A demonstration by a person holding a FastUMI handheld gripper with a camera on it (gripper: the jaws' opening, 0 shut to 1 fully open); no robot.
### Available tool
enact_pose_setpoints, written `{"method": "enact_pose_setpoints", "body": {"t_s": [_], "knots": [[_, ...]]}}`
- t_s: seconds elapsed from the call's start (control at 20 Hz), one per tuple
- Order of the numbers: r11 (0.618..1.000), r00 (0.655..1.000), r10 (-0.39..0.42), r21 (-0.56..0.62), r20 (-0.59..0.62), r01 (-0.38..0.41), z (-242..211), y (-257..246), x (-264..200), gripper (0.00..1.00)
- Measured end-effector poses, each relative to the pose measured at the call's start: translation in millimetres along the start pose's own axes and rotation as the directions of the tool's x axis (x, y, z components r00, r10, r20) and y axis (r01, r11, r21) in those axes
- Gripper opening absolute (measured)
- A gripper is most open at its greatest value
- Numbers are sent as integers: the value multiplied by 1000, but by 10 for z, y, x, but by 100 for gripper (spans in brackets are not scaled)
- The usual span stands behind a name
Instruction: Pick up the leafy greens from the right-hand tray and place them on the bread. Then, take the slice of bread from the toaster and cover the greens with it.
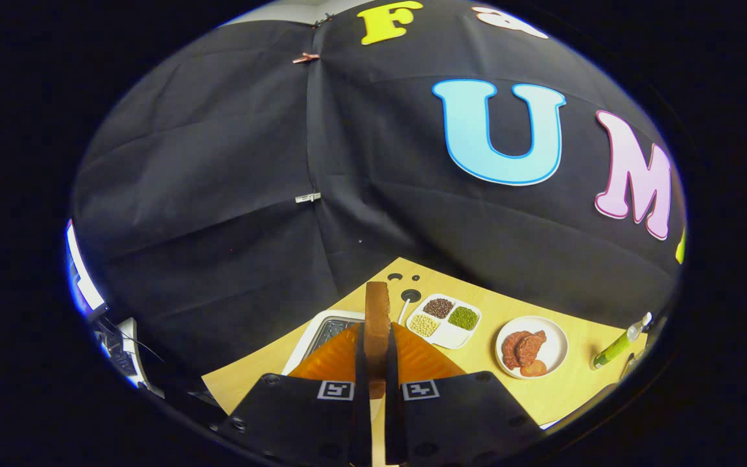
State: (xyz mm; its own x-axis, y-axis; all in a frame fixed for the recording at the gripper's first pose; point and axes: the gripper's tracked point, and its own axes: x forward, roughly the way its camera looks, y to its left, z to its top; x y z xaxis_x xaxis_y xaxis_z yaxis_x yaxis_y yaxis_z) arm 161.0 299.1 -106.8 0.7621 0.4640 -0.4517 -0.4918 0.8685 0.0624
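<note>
Your gripper (377, 363) clamped on upright bread (377, 318), toaster (321, 334) beneath, bean tray (448, 321) at 1 o'clock, plate (552, 344) at 2.

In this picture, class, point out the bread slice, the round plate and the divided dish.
bread slice (377, 311): gripper view, crust edge, between shut fingers.
round plate (558, 340): gripper view, bare rim.
divided dish (454, 336): gripper view, empty compartment.

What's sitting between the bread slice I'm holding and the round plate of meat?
In the gripper view, the divided dish of beans lies between the bread slice, clamped in the hand-held gripper, and the meat plate.
</note>
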Motion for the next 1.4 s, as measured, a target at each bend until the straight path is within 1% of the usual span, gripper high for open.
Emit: {"method": "enact_pose_setpoints", "body": {"t_s": [0.1,0.25,0.45,0.6,0.8,0.9,1.1,1.25,1.4], "knots": [[999,1000,-17,49,2,17,-43,-171,-114,12],[991,998,-68,117,-1,68,-187,-480,-274,12],[969,992,-114,214,-58,123,-588,-825,-427,12],[950,989,-117,281,-88,137,-906,-972,-505,12],[928,975,-151,316,-162,197,-1434,-1166,-572,12],[913,969,-147,350,-197,209,-1688,-1194,-587,12],[862,970,-102,467,-222,198,-2027,-1188,-556,12],[848,963,-114,480,-246,223,-2233,-1306,-552,12],[832,961,-113,504,-253,231,-2337,-1358,-527,12]]}}
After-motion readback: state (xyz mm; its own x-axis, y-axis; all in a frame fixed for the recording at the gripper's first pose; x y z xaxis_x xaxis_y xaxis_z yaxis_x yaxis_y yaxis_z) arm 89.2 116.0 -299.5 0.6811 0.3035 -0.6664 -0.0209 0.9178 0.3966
